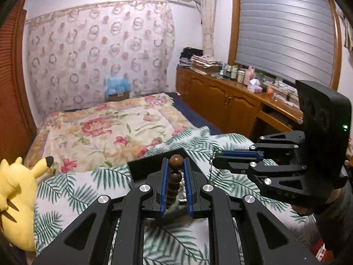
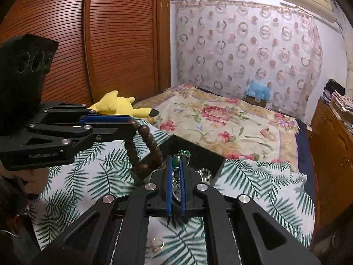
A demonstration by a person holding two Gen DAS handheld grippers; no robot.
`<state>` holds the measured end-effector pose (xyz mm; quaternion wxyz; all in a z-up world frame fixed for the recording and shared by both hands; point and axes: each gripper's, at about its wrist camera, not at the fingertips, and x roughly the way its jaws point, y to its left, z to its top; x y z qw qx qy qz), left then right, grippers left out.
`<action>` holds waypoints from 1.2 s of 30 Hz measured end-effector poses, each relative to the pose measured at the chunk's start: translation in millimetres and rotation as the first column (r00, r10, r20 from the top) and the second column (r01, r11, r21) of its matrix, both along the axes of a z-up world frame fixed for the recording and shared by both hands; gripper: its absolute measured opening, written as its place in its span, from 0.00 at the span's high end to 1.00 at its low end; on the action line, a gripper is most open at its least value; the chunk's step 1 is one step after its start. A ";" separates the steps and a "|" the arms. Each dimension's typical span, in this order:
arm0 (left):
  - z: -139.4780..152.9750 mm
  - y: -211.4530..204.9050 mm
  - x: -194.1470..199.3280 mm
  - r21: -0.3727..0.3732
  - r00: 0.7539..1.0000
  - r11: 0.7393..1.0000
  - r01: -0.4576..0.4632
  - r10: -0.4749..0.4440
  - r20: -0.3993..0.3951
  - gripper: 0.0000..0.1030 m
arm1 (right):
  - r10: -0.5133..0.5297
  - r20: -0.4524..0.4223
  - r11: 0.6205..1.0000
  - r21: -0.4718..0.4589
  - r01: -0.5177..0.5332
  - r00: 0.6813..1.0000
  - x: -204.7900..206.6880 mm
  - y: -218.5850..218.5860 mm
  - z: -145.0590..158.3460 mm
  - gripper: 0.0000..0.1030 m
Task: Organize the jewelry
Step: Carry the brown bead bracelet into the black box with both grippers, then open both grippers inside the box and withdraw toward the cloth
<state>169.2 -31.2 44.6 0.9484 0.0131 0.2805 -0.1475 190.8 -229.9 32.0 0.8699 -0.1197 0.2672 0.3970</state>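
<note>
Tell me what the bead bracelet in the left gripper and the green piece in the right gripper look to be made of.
The bead bracelet, clamped in the left gripper, looks like polished dark wood: round brown beads with streaky grain and a soft sheen. The green pendant, pinched in the right gripper, looks like glossy glass or stone, possibly jade; its chain looks like silvery metal.

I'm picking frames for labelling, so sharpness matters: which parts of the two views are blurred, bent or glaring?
Left wrist view: the bead bracelet in the left tool is fairly sharp, the fern-print cover smears low in frame, and the window frame bows from the fisheye. Right wrist view: the green pendant in the right tool is soft, and the ring blurs.
</note>
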 end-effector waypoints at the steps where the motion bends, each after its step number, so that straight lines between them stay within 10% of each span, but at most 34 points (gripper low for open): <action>1: -0.9 1.9 4.7 -0.001 1.000 1.000 -0.002 0.002 -0.003 0.88 | 0.004 -0.003 1.000 0.002 -0.004 1.000 4.8 3.2 -1.1 0.92; 28: -39.6 10.5 59.3 0.023 0.994 0.999 -0.039 0.042 -0.099 0.87 | -0.027 -0.116 0.995 -0.098 0.015 0.993 42.5 12.4 -56.7 0.87; 36: -40.8 17.5 45.4 0.010 0.994 0.998 -0.057 0.057 -0.093 0.65 | -0.043 -0.100 0.996 -0.084 0.034 0.994 23.8 5.0 -50.1 0.84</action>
